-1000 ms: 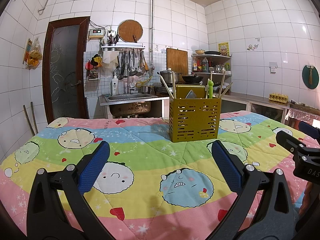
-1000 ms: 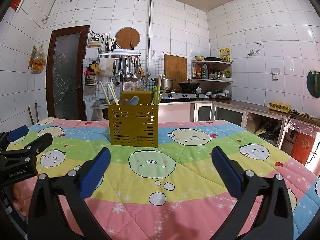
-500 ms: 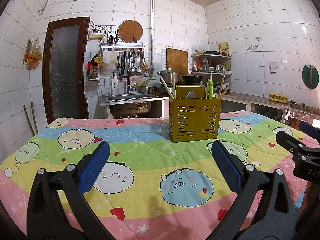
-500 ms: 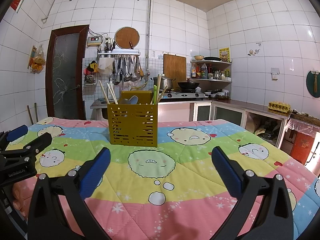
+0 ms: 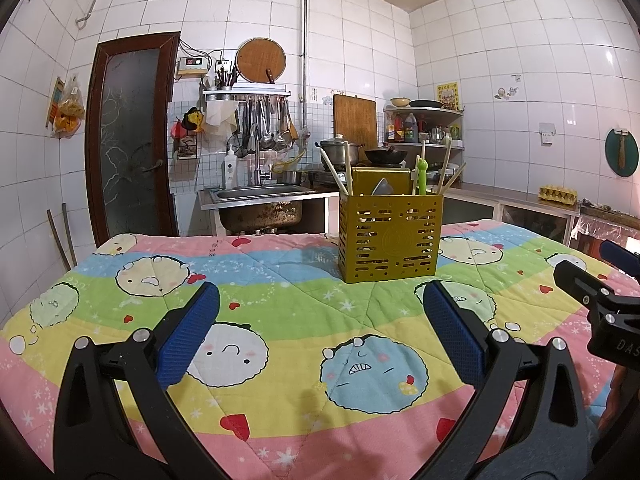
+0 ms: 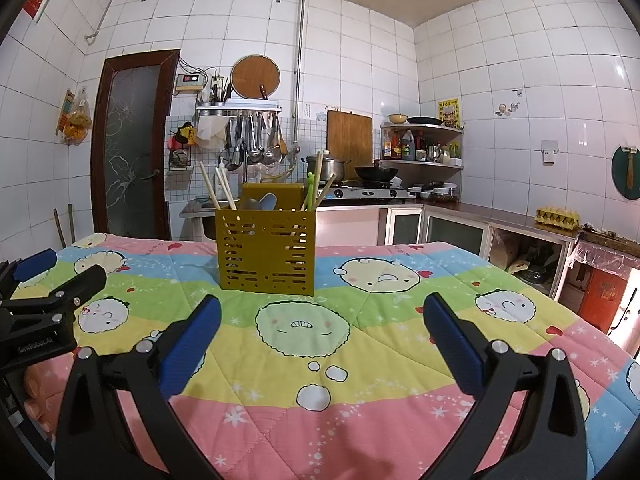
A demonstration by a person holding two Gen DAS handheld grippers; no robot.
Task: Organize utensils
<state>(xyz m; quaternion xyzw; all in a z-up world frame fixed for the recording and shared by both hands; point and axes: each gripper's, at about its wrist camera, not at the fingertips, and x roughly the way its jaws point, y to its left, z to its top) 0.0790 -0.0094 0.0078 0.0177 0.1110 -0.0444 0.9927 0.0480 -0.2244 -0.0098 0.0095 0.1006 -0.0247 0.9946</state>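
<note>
Mustard-yellow slotted utensil holder (image 5: 390, 236) on rainbow-striped quilt (image 5: 280, 304) with cartoon faces, hearts, stars.

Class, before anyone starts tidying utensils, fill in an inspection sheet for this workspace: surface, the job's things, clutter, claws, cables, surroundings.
Surface: table under a cartoon quilt, flat, no spills seen.
Job's things: yellow slotted utensil holder upright on the quilt, holding wooden chopsticks, a green utensil and a grey spoon.
Clutter: nothing seen loose on the quilt.
Claws: left claw open, empty, short of the holder; right claw open, empty, likewise.
Cables: wires by the wall meter; none on the table.
Surroundings: sink, hanging ladles, stove with wok, egg tray.
</note>
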